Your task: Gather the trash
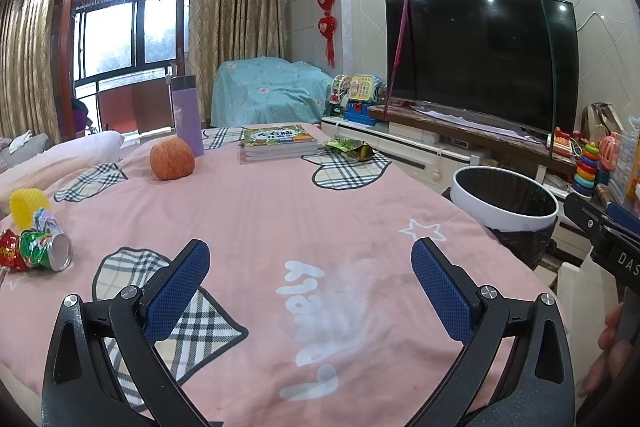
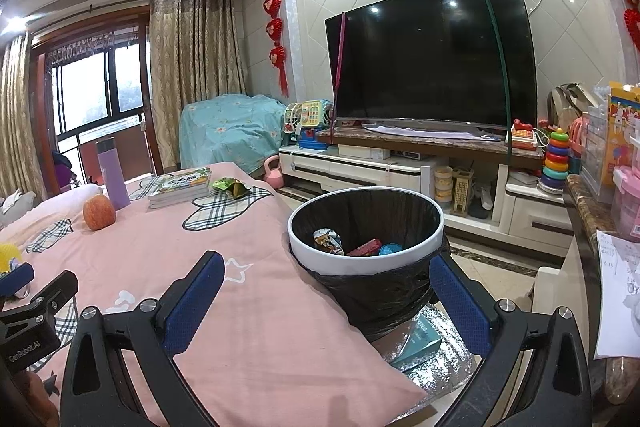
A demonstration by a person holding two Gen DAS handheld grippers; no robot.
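Note:
A white-rimmed trash bin (image 2: 366,263) with a black liner stands at the table's right edge; it holds several wrappers. It also shows in the left wrist view (image 1: 505,219). A crushed green can (image 1: 46,251), a red wrapper (image 1: 10,255) and a yellow paper cup (image 1: 29,205) lie at the table's left. A green wrapper (image 1: 350,147) lies by the books; it also shows in the right wrist view (image 2: 230,185). My left gripper (image 1: 310,259) is open and empty over the pink tablecloth. My right gripper (image 2: 326,279) is open and empty, just in front of the bin.
An apple (image 1: 172,159), a purple bottle (image 1: 187,115) and a stack of books (image 1: 280,141) sit at the far side of the table (image 1: 280,211). A TV (image 2: 432,55) on a stand with toys lies beyond. A box (image 2: 418,343) lies on the floor under the bin.

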